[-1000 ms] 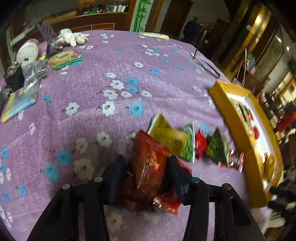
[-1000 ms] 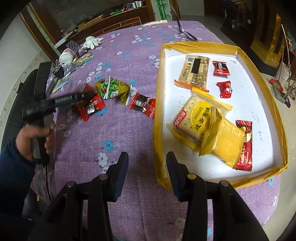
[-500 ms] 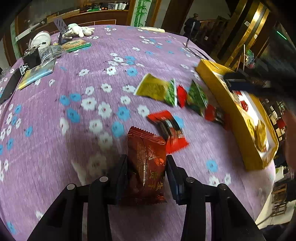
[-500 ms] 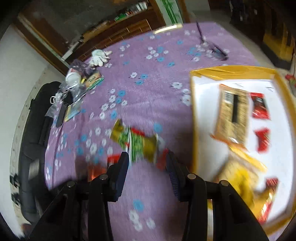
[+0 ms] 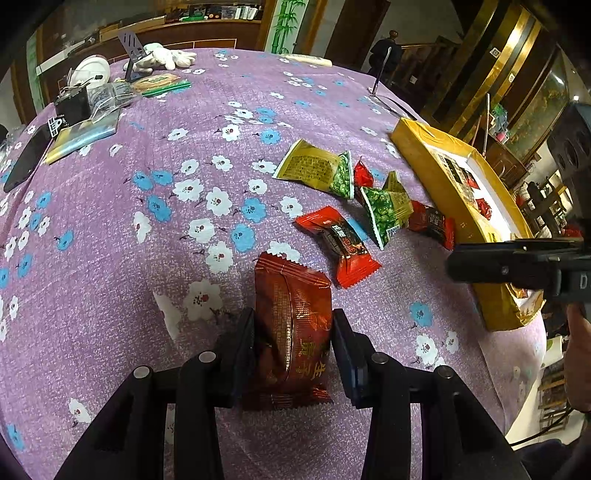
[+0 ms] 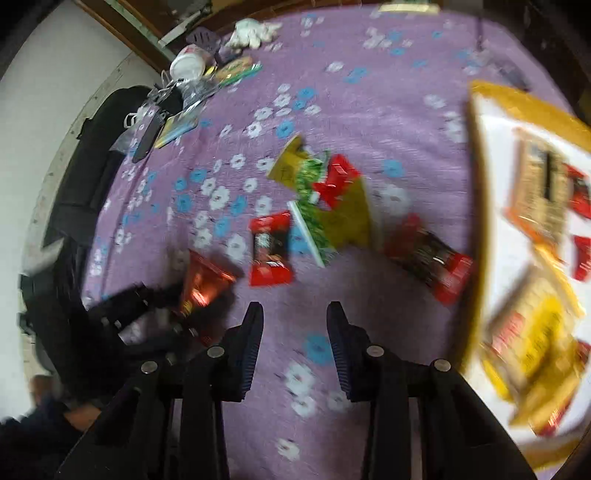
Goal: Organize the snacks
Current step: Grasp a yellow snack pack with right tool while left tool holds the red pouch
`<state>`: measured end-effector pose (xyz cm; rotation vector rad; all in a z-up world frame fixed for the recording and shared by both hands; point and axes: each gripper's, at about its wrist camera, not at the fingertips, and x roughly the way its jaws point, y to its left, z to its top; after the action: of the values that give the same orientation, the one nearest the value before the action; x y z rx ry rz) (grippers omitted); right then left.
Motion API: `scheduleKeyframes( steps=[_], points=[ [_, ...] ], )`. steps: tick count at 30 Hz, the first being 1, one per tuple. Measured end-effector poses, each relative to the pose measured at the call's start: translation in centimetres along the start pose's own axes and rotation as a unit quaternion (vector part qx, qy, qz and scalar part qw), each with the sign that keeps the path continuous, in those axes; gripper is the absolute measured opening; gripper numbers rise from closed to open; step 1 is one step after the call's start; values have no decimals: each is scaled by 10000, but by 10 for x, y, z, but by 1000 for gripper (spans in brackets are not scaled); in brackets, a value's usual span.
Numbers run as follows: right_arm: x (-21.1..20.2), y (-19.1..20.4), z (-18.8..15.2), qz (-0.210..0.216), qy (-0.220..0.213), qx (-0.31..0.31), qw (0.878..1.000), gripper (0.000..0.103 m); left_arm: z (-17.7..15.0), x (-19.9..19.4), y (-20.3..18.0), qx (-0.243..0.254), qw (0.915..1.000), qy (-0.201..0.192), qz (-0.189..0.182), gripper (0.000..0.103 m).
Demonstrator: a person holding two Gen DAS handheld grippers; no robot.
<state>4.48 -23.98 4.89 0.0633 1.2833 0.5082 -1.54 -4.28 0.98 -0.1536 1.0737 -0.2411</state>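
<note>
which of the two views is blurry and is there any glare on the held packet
Right wrist view: motion-smeared, the yellow tray and loose snacks streaked. Left wrist view: sharp, with small glossy highlights on the dark red snack packet between the left tongs; fisheye bends the purple floral tablecloth.

Home: floral tablecloth (image 5: 155,236), wooden cabinets (image 5: 192,31)

Dark red packet (image 5: 293,325): carried clear of the loose snack cluster, left gripper (image 5: 293,354) clamped tighter.
Right gripper (image 6: 294,343): swung off yellow tray (image 6: 476,155) over tabletop (image 6: 369,280); empty, closing.
</note>
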Motion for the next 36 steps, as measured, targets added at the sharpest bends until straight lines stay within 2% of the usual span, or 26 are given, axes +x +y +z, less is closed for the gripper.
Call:
scheduleKeyframes(
  steps=[4,6,8,11,15,19,23,24,25,32,36],
  points=[
    [-3,-26,13,61,-157,656,9977,35,5,3,-1,34,10000,6,27,43],
    [-3,-40,20,393,-181,1197,9919,36,5,4,-1,76,10000,5,39,43],
    [-1,-49,26,507,-235,1719,9835,44,5,4,-1,101,9999,8,38,43],
    [7,-52,32,658,-200,2122,9748,51,5,4,0,114,9999,13,11,43],
    [18,-47,41,643,-243,2499,9658,51,5,4,1,128,9999,12,-16,43],
    [36,-46,48,605,-34,2767,9590,51,4,3,1,169,9998,-1,-47,43],
    [51,-41,54,376,4,2702,9621,48,6,5,-1,250,9997,-26,-30,42],
    [52,-40,55,306,24,2618,9646,36,6,5,-2,294,9996,-44,-24,42],
    [51,-39,55,280,54,2539,9668,29,6,5,-2,315,9995,-60,-22,42],
    [26,-22,21,85,-46,1897,9818,28,5,3,0,312,9993,-83,-196,41],
    [4,-8,-1,-69,-340,1477,9884,28,1,-1,-4,327,9987,-69,-376,41]
  ],
)
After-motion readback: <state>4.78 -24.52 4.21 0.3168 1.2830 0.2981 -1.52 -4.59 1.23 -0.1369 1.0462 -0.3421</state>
